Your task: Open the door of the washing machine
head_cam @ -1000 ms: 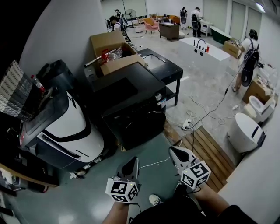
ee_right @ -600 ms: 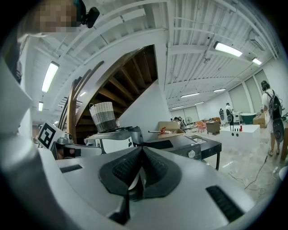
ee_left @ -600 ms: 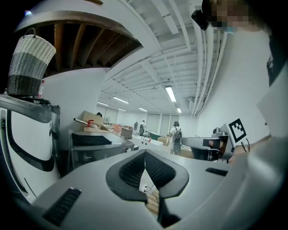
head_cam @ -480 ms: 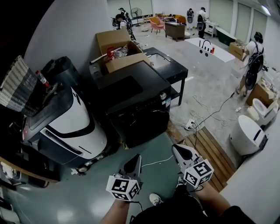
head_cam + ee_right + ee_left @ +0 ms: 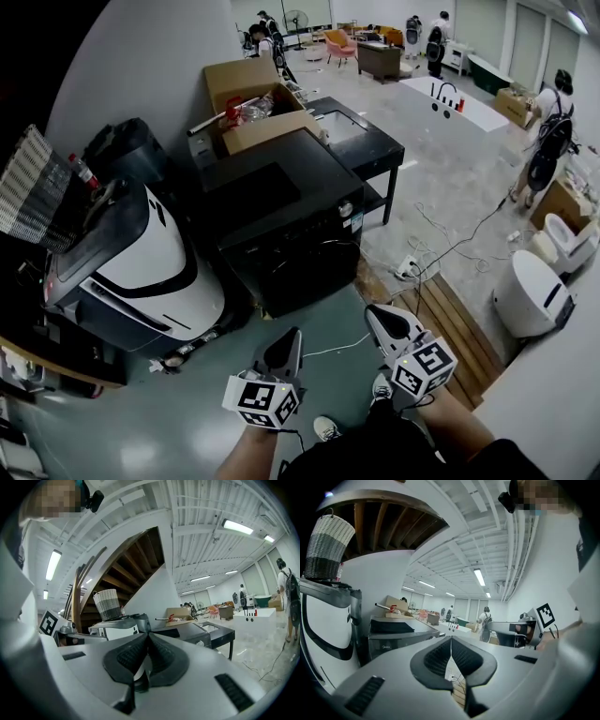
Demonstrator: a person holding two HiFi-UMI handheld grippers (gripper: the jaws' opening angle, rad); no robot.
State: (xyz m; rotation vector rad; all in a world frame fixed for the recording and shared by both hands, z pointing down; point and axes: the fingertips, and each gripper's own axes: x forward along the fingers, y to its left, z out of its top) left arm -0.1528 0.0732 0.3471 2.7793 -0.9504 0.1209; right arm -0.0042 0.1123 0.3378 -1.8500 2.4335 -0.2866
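1. Head view: black front-loading washing machine (image 5: 281, 220), round door (image 5: 312, 267) closed, stands beyond left gripper (image 5: 292, 335) and right gripper (image 5: 372, 314), well apart.
2. Left gripper view: jaws together, nothing held.
3. Right gripper view: jaws together, nothing held.

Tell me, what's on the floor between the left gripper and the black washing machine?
Just bare floor between the left gripper and the washing machine, as the head view shows. A thin white cable lies off to the side.
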